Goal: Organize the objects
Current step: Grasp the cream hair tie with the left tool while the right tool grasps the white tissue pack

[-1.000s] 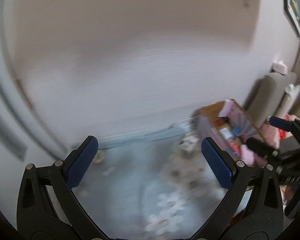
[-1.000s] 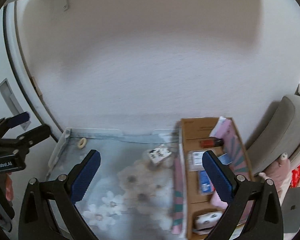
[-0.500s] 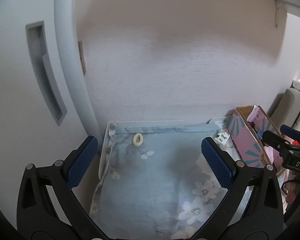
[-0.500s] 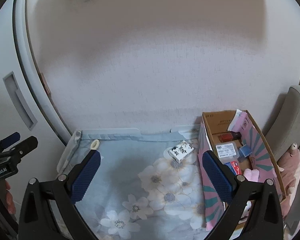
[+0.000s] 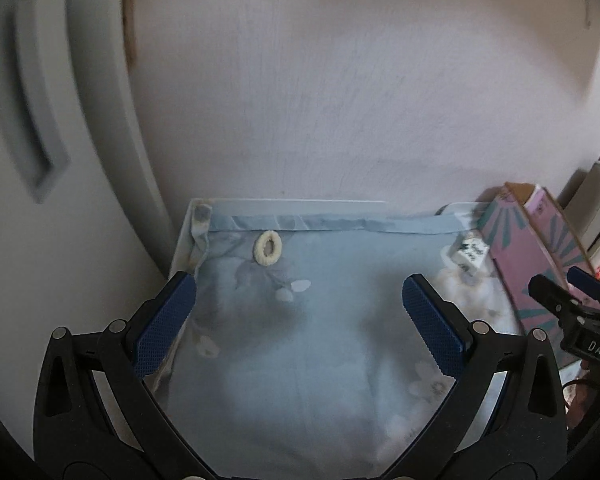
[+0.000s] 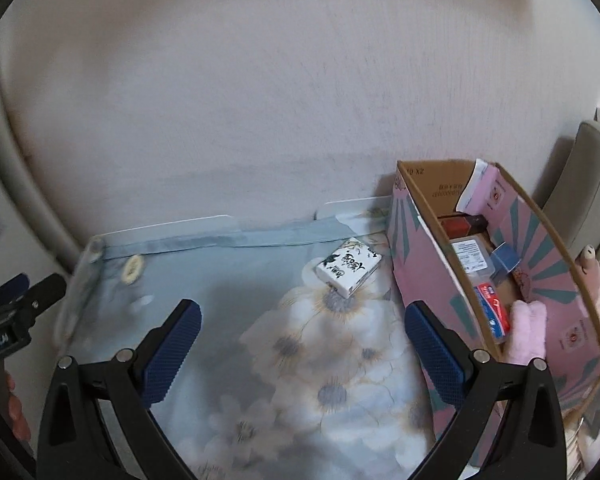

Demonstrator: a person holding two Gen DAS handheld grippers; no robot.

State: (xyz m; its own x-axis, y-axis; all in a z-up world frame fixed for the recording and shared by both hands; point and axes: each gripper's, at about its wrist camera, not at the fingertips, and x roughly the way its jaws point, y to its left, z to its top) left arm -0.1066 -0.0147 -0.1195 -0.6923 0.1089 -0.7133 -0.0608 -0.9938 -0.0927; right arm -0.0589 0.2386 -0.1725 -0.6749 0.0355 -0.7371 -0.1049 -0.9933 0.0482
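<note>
A cream hair tie (image 5: 267,248) (image 6: 132,269) lies near the far left corner of a table under a blue floral cloth (image 5: 300,340) (image 6: 260,320). A small white packet with black script (image 6: 349,265) (image 5: 469,254) rests on the cloth beside a pink cardboard box (image 6: 428,280) (image 5: 512,256) that holds several items. My left gripper (image 5: 300,324) hovers open over the cloth, short of the hair tie. Above the flower print my right gripper (image 6: 303,354) is open too, with the packet ahead of it. Neither holds anything.
A plain wall (image 6: 300,100) backs the table. A white cabinet door with a recessed handle (image 5: 32,120) stands at the left. Right of the box are a grey chair back (image 6: 584,188) and a pink soft thing (image 6: 526,332) in the box.
The left wrist view swung left from the box to the hair tie corner and moved closer. The right gripper moved nearer the packet and box. Both stayed open.
</note>
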